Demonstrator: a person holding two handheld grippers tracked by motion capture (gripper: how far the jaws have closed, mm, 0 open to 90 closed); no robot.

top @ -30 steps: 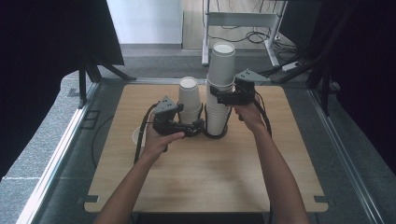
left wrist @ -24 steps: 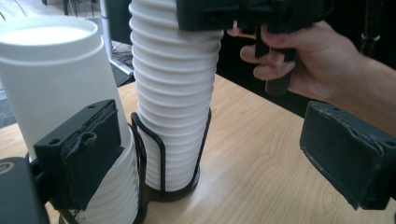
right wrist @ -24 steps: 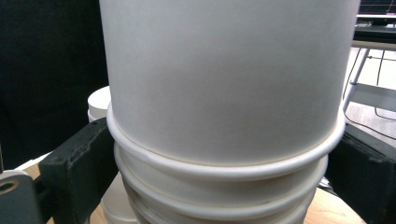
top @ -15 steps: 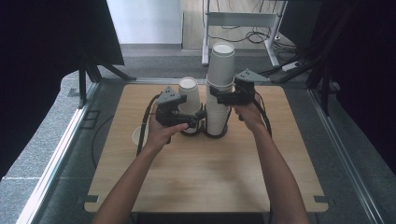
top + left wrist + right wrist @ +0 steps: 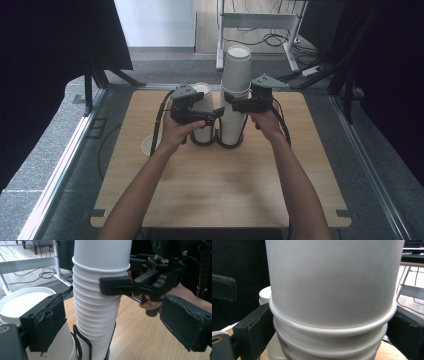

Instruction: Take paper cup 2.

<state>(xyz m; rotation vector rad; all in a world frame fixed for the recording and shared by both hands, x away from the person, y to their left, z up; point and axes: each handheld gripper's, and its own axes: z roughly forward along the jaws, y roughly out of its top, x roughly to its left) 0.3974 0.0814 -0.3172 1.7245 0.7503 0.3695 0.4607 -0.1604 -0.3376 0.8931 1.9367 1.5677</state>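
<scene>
Two jaws of the right gripper [image 5: 235, 106] clamp the tall cup stack [image 5: 234, 95] below a rim; light, crushable paper. Left gripper [image 5: 216, 114] stands apart.

Even soft daylight from beyond the table, dark surrounds, close foreground blurred, no glare

cup stack [image 5: 332, 290] top cropped, base hidden
</scene>
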